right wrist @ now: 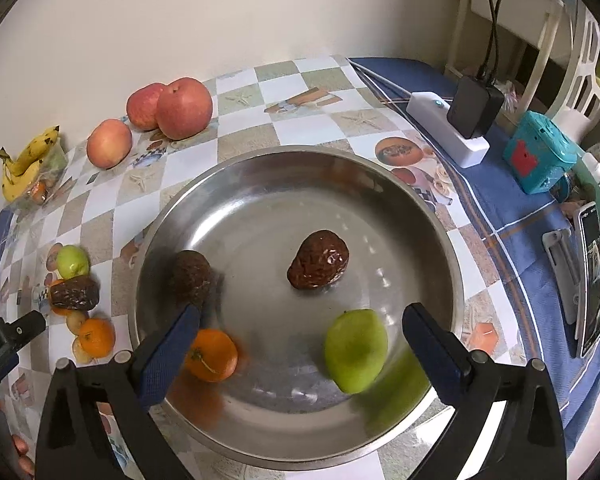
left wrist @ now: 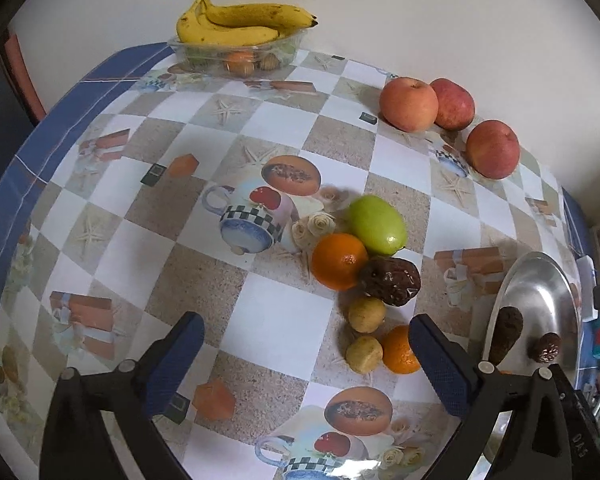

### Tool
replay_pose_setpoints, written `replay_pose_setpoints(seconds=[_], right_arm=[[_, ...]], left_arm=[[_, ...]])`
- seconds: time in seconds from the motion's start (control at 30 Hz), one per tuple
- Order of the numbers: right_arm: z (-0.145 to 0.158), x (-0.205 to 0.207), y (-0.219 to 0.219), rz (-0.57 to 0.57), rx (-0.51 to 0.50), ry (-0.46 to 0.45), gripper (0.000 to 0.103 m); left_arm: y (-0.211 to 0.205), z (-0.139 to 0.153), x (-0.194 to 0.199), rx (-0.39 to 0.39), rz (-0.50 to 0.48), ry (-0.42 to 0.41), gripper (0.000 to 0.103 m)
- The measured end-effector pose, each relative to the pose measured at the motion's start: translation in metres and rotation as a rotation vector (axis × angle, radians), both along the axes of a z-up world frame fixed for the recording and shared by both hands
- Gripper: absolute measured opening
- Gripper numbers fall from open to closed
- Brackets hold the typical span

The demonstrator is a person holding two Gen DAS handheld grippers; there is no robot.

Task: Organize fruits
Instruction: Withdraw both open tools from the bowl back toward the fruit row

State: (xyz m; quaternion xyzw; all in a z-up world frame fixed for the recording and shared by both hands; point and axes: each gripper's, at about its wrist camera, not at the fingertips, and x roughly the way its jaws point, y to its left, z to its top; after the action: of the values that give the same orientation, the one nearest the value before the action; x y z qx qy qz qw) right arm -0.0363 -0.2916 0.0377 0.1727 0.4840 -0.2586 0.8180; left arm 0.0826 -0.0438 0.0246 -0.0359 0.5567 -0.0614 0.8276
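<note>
My left gripper (left wrist: pixel 306 352) hangs open over the checkered tablecloth, nothing between its fingers. Just past its right finger (left wrist: pixel 440 360) lies a heap of fruit: a green fruit (left wrist: pixel 376 224), an orange (left wrist: pixel 338 262), a dark wrinkled fruit (left wrist: pixel 390 282), two small yellowish fruits (left wrist: pixel 366 314) and a second orange (left wrist: pixel 400 350). My right gripper (right wrist: pixel 300 340) is open above the steel plate (right wrist: pixel 452 240). The plate holds two dark fruits (right wrist: pixel 318 260), an orange (right wrist: pixel 212 354) by the left finger and a blurred green fruit (right wrist: pixel 356 350) between the fingers, untouched.
Three apples (left wrist: pixel 408 104) sit by the wall. Bananas (left wrist: pixel 240 24) rest on a clear container (left wrist: pixel 236 56) at the far corner. Right of the plate are a white power strip (right wrist: pixel 446 128) with a black adapter, a teal box (right wrist: pixel 540 156) and a phone (right wrist: pixel 590 272).
</note>
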Motion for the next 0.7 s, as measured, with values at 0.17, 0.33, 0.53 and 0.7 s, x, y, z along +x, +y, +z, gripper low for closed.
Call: replay_pose_setpoints(seconds=[0.17, 0.33, 0.53, 0.7], right_arm=[[0.005, 0.004, 0.011, 0.055, -0.056, -0.038, 0.102], [0.005, 0.010, 0.028, 0.133, -0.080, -0.049, 0.102], [0.006, 0.017, 0.049, 0.201, -0.105, -0.072, 0.102], [0.008, 0.028, 0.059, 0.224, 0.018, -0.077, 0.102]], left_arm=[[-0.001, 0.004, 0.000, 0.012, -0.016, -0.029, 0.103], [-0.002, 0.009, 0.000, 0.044, -0.033, -0.088, 0.103], [0.006, 0.010, 0.006, 0.027, -0.038, -0.086, 0.103], [0.022, 0.014, 0.014, -0.031, -0.015, -0.096, 0.103]])
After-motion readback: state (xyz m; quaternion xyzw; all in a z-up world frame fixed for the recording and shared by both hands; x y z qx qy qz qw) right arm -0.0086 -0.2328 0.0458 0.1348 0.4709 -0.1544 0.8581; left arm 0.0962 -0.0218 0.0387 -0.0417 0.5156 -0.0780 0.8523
